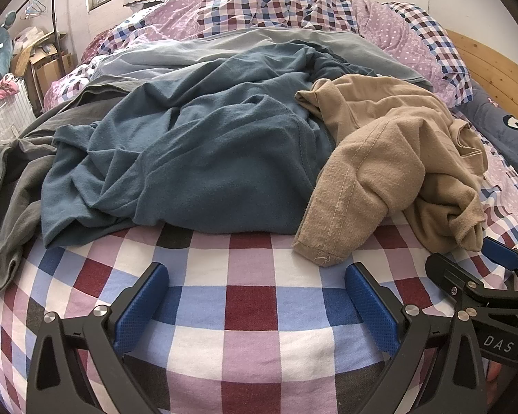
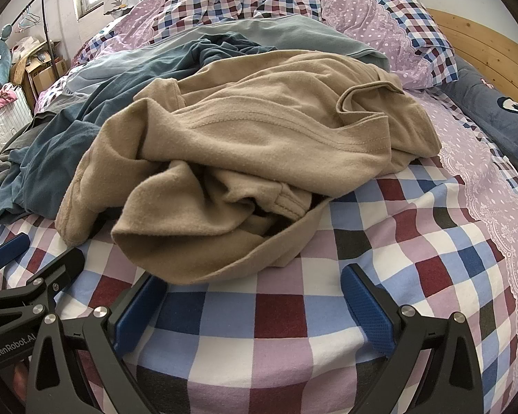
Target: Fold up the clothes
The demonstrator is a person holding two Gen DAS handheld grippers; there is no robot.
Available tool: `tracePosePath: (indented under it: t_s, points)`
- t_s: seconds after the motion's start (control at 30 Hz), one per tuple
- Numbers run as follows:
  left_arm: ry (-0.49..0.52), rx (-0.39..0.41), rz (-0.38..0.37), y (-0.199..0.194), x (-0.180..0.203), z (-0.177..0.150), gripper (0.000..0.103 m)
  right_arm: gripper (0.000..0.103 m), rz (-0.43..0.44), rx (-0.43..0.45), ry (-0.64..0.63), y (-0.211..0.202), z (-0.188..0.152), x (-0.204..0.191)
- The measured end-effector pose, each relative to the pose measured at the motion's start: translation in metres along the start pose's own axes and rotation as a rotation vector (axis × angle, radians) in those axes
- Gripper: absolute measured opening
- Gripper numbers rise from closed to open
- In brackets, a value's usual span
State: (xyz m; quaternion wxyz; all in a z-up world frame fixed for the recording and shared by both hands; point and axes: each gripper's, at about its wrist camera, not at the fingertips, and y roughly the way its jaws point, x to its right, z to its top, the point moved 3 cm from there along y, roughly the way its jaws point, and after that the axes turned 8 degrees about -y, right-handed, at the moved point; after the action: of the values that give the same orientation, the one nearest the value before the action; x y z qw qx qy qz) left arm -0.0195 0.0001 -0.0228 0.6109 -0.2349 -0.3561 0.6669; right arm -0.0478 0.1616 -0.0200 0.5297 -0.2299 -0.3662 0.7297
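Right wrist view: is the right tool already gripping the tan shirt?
No, the right tool stands open above the checkered sheet, short of the tan shirt.

garments: 4 | hand-held grippers: 2 | pillows: 1

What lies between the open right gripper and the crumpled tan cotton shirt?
Only a short bare strip of checked bedsheet separates the right gripper from the tan shirt's near hem, clearest in the right wrist view.
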Motion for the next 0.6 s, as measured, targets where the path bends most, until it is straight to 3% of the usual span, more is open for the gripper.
tracePosePath:
  t_s: [0.6]
  points:
    - [0.000, 0.001, 0.010, -0.0021, 0.0013, -0.0003, 0.103, 0.103, -0.001, -0.002, -0.001, -0.0012, -0.0017, -0.0006]
